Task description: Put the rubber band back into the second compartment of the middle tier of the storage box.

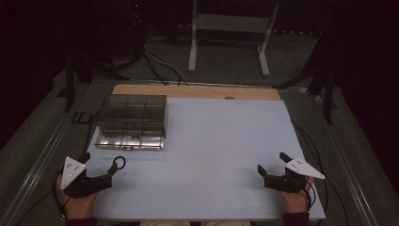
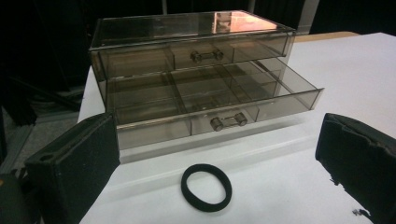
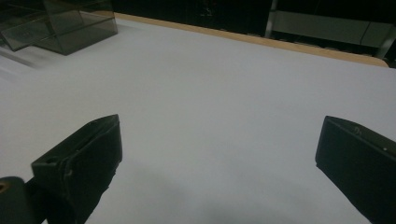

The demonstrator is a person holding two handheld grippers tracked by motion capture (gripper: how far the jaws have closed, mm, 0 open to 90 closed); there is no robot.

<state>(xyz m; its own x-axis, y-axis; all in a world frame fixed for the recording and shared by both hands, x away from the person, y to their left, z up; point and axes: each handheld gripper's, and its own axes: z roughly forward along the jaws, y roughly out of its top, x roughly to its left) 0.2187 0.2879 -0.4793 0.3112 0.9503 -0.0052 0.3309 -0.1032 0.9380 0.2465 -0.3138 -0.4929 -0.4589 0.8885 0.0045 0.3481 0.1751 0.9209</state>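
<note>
The band [image 2: 206, 187] lies flat at twelve o'clock, just ahead of the left hand-held gripper [image 2: 210, 158], jaws wide, empty; the right hand-held gripper [image 1: 272, 165], also open, is well apart.

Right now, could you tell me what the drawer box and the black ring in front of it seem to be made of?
Drawer box: likely smoky clear plastic, glossy; dividers show through and its top reflects light. Black ring: probably a matte fabric elastic band; soft, dull surface.

Dim room, dark surroundings; white bench [image 1: 211, 155] evenly lit (overhead). Orange glare on smoky transparent plastic drawer box [image 2: 233, 21]. Near jaws blurred.
</note>
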